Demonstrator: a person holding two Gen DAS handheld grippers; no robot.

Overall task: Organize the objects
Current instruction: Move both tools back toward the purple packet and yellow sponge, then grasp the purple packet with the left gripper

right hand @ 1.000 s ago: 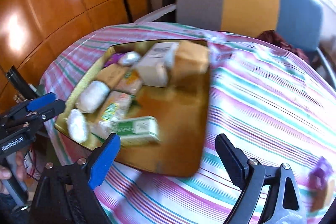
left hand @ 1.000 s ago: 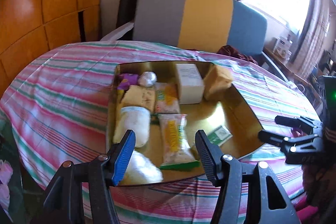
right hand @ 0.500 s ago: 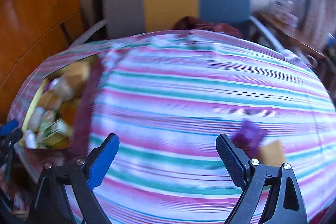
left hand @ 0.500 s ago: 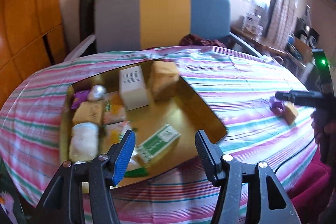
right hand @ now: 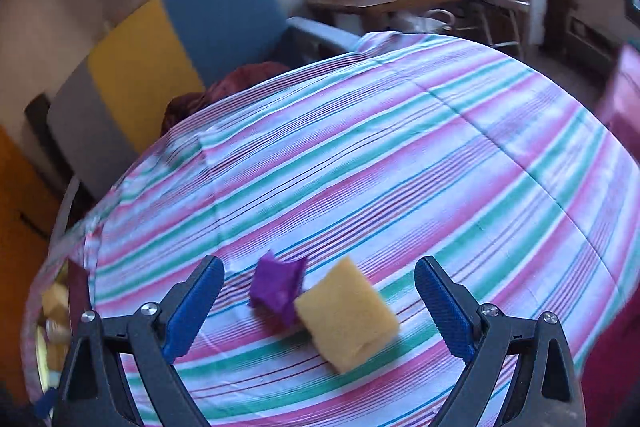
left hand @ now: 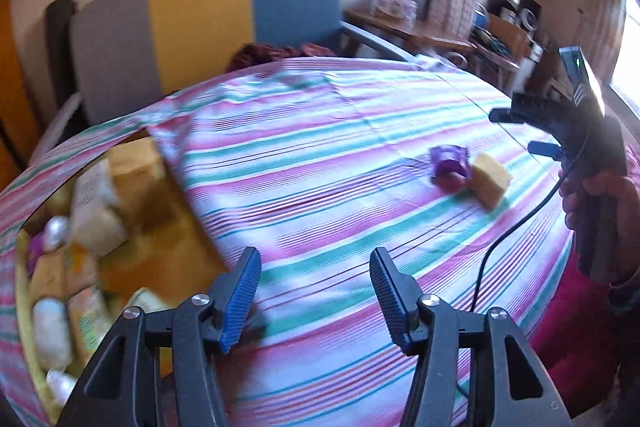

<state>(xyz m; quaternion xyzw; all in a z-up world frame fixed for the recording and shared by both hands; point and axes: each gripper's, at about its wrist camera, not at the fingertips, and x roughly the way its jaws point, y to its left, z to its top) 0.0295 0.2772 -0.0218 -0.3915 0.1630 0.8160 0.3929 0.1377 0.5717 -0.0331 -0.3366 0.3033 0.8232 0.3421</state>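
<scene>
- My right gripper (right hand: pixel 318 307) hangs over the striped pink, green and white tablecloth (right hand: pixel 400 167); its blue-padded jaws stand wide and are opening further, pressing on nothing.
- Two loose things lie on the cloth in the gap between those jaws, not touched: a crumpled purple foil packet (right hand: pixel 278 287) and a yellow sponge-like block (right hand: pixel 348 311), the two touching each other.
- My left gripper (left hand: pixel 316 295) has nothing between its jaws, only bare cloth; they stand partly apart and are closing.
- From the left wrist view, the same purple packet (left hand: pixel 450 167) and yellow block (left hand: pixel 490 179) sit well apart from the shallow gold cardboard box (left hand: pixel 192 227) at the left edge of the table.
- That box already holds a good number of items: white wrapped rolls, pale packets, a tan block, something purple. All blurred, so I can't name them closer.
- Progress, my judgement: most of the sorting looks done; these two pieces are the only loose ones I can see on the cloth.
- Left to do: grip each one, carry it across to the box, set it in. Neither pick has begun.
- A person's hand (left hand: pixel 588 195) holds the right tool's handle at the frame edge.
</scene>
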